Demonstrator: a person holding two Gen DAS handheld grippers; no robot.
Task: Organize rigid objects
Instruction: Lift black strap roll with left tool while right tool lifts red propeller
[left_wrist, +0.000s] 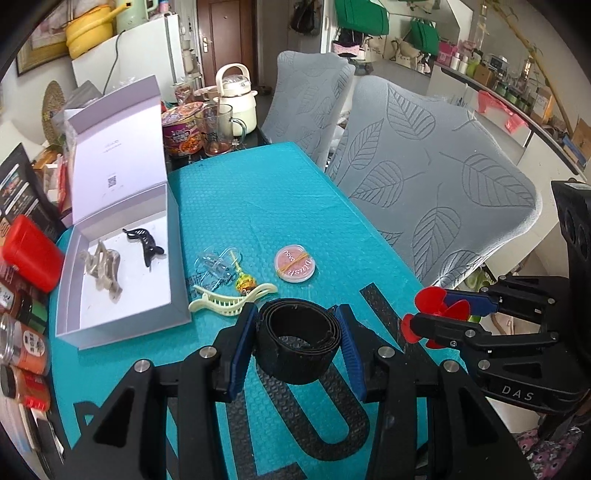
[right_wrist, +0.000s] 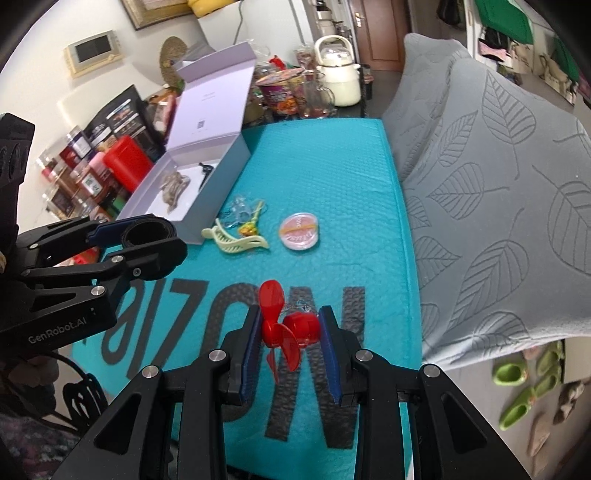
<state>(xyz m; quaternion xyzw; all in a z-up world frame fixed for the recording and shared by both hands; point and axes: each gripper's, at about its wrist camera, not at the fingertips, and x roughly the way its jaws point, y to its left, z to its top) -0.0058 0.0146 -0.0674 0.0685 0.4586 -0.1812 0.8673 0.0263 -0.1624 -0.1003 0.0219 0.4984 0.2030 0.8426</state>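
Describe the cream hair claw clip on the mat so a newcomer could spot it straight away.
Start at the open pale lilac cardboard box on the left of the teal bubble mat. Just off its near right corner lies the cream plastic hair claw clip, long and curved with a row of teeth. The clear plastic clip behind it is see-through, and the round pink compact to its right is flat.

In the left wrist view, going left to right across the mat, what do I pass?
Red container → open white box → cream hair clip → pink round compact → red propeller toy held by the right gripper.
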